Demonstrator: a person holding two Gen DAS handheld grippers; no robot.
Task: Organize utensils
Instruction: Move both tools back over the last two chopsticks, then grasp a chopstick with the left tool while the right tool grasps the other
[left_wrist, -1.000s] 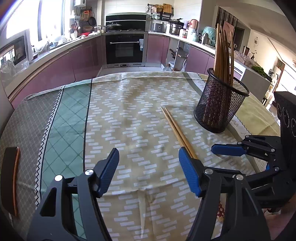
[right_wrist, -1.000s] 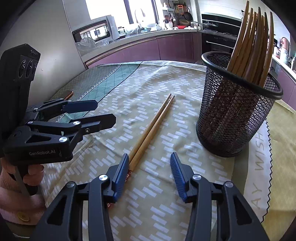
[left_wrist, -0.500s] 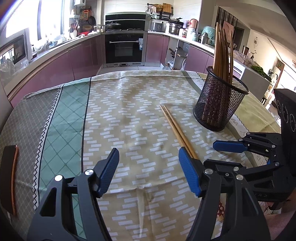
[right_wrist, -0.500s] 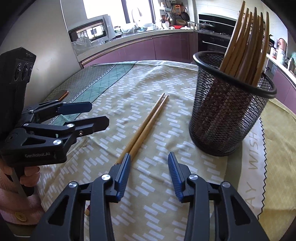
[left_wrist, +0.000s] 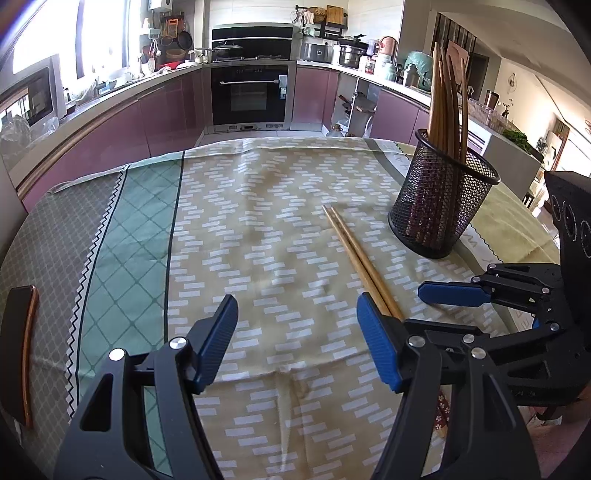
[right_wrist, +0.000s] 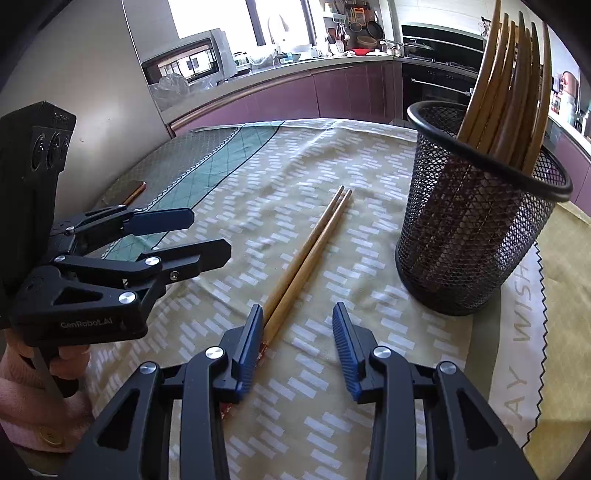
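Right claw (right_wrist: 297, 343), jaws apart, lines up on the last chopsticks (right_wrist: 306, 254) beside the mesh holder (right_wrist: 476, 236); next it needs centering, then closing. Left claw (left_wrist: 295, 339) idles open.

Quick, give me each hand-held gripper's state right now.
Left hand-held gripper: open, holding nothing.
Right hand-held gripper: open, holding nothing; the pair of chopsticks lies on the tablecloth by its left finger.

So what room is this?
Most likely a home kitchen: there's a built-in oven, pots on the counter, and a table with chopsticks.
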